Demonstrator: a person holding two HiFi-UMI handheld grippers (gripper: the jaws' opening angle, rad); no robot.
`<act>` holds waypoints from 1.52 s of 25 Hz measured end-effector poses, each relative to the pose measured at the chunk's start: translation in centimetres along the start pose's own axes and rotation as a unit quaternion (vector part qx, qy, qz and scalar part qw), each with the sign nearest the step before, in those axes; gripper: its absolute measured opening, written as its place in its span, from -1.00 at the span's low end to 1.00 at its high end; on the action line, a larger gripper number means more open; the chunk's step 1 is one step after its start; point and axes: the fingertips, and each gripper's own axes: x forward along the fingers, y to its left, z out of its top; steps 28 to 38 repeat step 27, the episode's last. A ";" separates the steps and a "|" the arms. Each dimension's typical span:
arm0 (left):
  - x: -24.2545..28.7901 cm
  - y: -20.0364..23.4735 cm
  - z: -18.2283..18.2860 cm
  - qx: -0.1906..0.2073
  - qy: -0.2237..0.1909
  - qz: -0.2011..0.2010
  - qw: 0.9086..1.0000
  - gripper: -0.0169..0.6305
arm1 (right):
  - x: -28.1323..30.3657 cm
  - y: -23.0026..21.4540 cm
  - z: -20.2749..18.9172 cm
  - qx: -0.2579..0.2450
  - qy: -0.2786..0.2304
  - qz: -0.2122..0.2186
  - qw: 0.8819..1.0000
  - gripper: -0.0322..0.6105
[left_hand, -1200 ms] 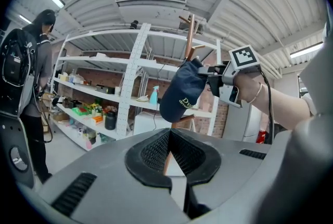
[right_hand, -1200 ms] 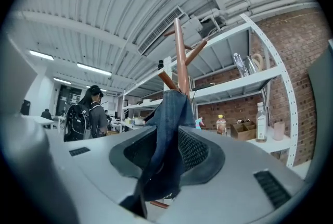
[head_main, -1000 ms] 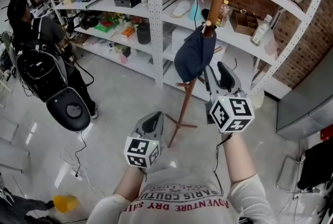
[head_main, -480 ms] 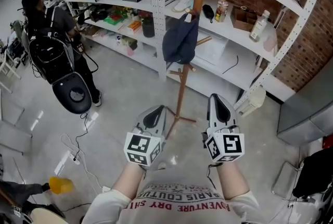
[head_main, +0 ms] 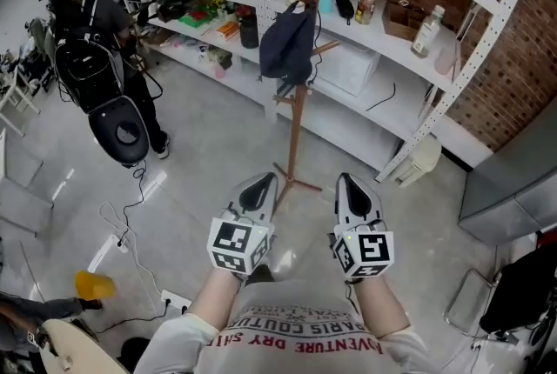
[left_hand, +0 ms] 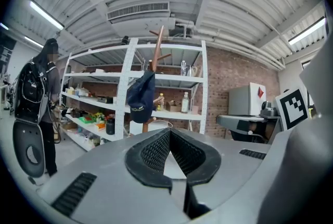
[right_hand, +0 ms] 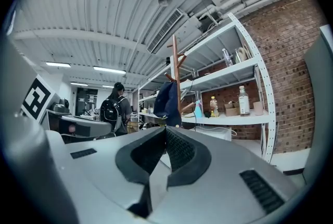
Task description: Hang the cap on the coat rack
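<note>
The left tongs (head_main: 258, 187) are pressed together with nothing between them, their ribbed pads meeting at the tip in the left gripper view. The right tongs (head_main: 350, 188) are pressed together and empty as well. Both sit low and close in front of the person's chest, side by side and pointing forward over the floor (head_main: 209, 146). The cap (head_main: 285, 46) lies ahead of them and well apart from both, hung on a peg of the coat rack (head_main: 301, 111). It droops with its long axis running down alongside the wooden pole, on the pole's left side in the head view. The pole's foot stands on the floor between the lines of the two tongs, so neither hand looks clearly nearer. The right gripper view has the cap straight over the meeting point of its tongs, so that one points most squarely at it. In the left gripper view the cap sits a little left of the line. Judged from this, the cap is already in place, and any further reach means going forward and up.
</note>
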 end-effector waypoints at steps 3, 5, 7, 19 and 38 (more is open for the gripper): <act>-0.8 -1.0 -0.3 -0.001 0.003 0.005 1.000 -0.93 | -1.0 0.4 -0.3 0.001 0.005 0.014 1.000 -0.86; -1.2 -1.5 -0.1 -0.001 0.004 0.007 1.000 -0.93 | -1.5 0.4 -0.2 0.011 0.007 0.017 1.000 -0.86; -1.5 -1.7 -0.1 0.000 0.006 0.010 1.000 -0.93 | -1.7 0.4 -0.1 0.025 0.009 0.019 0.999 -0.86; -2.3 -2.7 0.4 -0.010 0.001 0.010 1.000 -0.93 | -2.5 -0.2 0.8 0.028 0.000 0.014 0.999 -0.86; -2.9 -1.9 0.2 -0.008 0.001 0.010 1.000 -0.93 | -2.5 1.0 0.4 0.023 0.006 0.013 1.000 -0.86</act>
